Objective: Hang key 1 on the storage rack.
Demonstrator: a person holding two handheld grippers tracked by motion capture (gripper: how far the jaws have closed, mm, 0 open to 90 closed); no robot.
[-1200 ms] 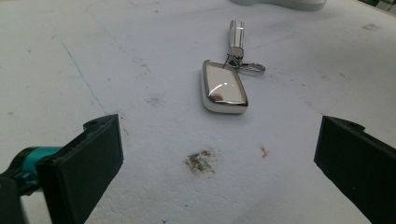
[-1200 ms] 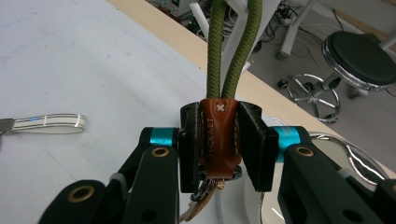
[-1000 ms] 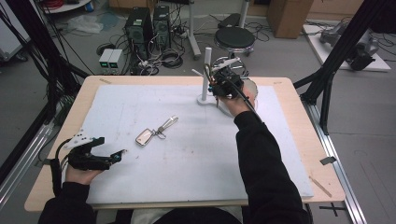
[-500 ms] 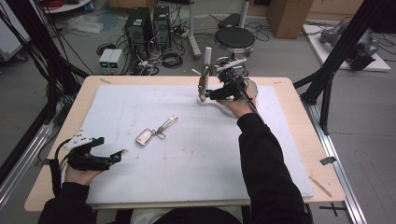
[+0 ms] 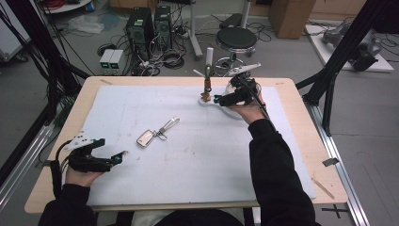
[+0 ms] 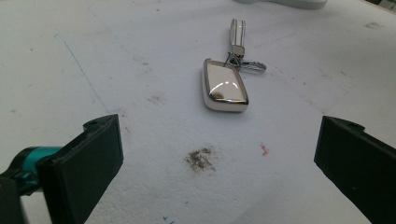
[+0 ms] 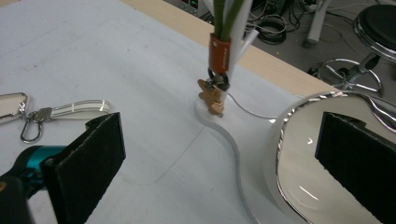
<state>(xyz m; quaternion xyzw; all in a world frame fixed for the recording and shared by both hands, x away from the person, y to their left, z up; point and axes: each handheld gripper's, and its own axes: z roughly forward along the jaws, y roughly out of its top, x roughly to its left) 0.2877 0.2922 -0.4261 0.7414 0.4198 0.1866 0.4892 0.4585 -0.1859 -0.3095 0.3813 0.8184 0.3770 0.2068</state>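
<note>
At the lower left of the high view we see the left gripper (image 5: 123, 154) lying low over the white mat (image 5: 188, 174), its jaws spread with nothing between them. In the left gripper view the key fob (image 6: 224, 84) lies on the mat ahead of those jaws, well apart from them; in the high view it sits left of centre. Right of centre near the top, a stand (image 5: 208, 70) rises from the mat with a strap (image 7: 219, 52) hung on it and a small brown charm (image 7: 212, 97) dangling below. Just right of it we see the right gripper (image 5: 217, 99), whose jaws have just been opening and now stand wide and empty, the charm ahead of them. A shiny bowl (image 7: 299, 158) lies beside the right jaw.
</note>
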